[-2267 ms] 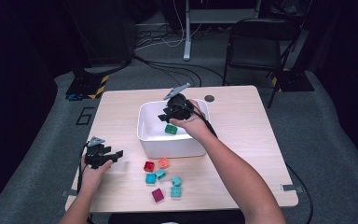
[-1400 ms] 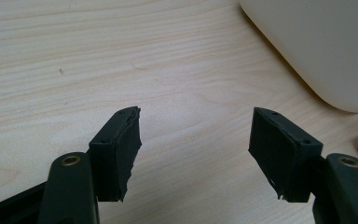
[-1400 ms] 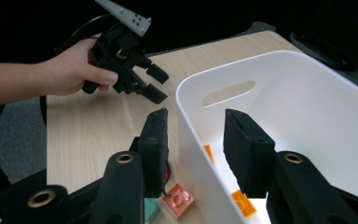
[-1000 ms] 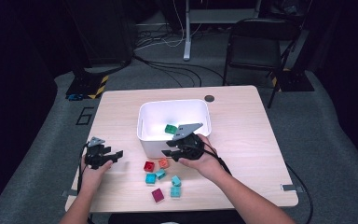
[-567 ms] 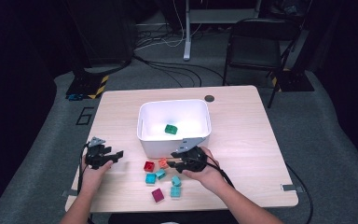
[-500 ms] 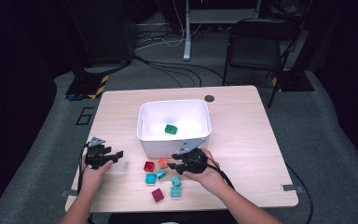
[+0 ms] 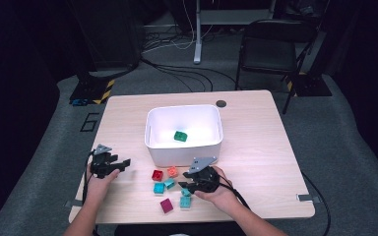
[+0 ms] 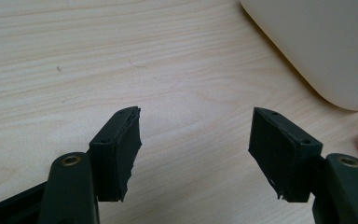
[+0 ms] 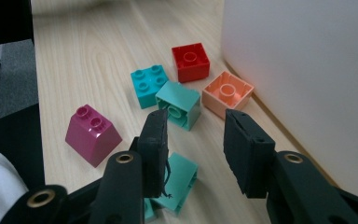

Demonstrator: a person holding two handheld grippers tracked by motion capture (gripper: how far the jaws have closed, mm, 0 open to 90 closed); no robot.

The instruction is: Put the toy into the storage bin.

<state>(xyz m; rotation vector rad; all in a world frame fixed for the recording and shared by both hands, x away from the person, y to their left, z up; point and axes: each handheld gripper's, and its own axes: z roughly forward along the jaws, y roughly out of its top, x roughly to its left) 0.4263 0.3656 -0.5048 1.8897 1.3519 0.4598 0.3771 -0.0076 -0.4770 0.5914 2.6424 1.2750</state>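
Six loose blocks (image 9: 185, 103) crowd beside the white bin (image 7: 184, 147), one green block (image 7: 180, 136) inside.

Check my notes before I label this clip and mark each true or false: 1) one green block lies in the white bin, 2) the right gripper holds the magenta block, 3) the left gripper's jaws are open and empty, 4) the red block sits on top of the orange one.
1) True: one green block lies in the white bin.
2) False: the right gripper holds nothing; the magenta block lies apart on the table.
3) True: the left gripper is open over bare wood.
4) False: the red block and orange block lie side by side.
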